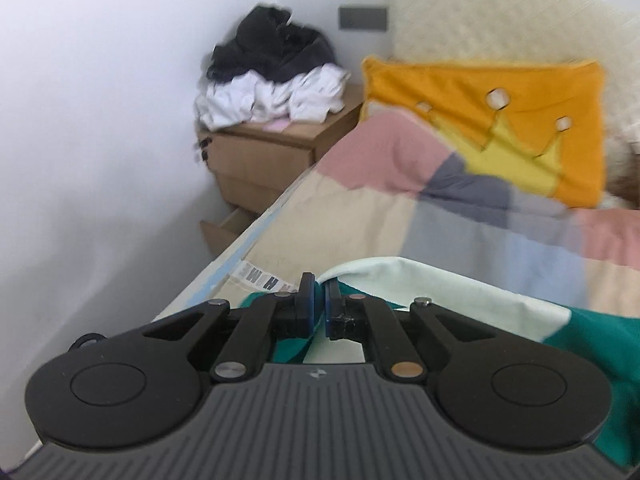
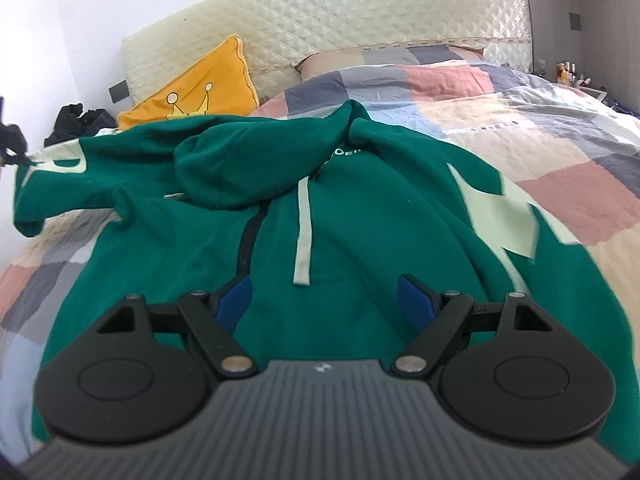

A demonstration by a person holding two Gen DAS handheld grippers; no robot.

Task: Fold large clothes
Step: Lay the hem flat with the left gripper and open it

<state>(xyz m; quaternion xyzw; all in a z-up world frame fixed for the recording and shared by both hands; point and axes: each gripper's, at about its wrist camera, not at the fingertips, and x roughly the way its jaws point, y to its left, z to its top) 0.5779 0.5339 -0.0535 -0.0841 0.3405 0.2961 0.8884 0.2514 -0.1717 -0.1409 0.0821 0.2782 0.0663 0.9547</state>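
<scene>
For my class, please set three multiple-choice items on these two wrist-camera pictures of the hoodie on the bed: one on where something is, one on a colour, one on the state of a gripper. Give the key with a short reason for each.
1. Where is the heap of black and white clothes?
A. On the wooden bedside cabinet
B. On the orange cushion
C. On the floor

2. What colour is the hoodie spread on the patchwork quilt?
A. Red
B. Green with pale patches
C. Plain black

3. How is the left gripper?
A. Wide open over bare quilt
B. Shut on the hoodie's fabric
C. Shut on the cushion

Key: 1 A, the heap sits on the cabinet top beside the bed. 2 B, the body is green, with pale patches on the sleeves. 3 B, green cloth is pinched between the closed blue pads, while the right gripper stands open above the hoodie.
</scene>
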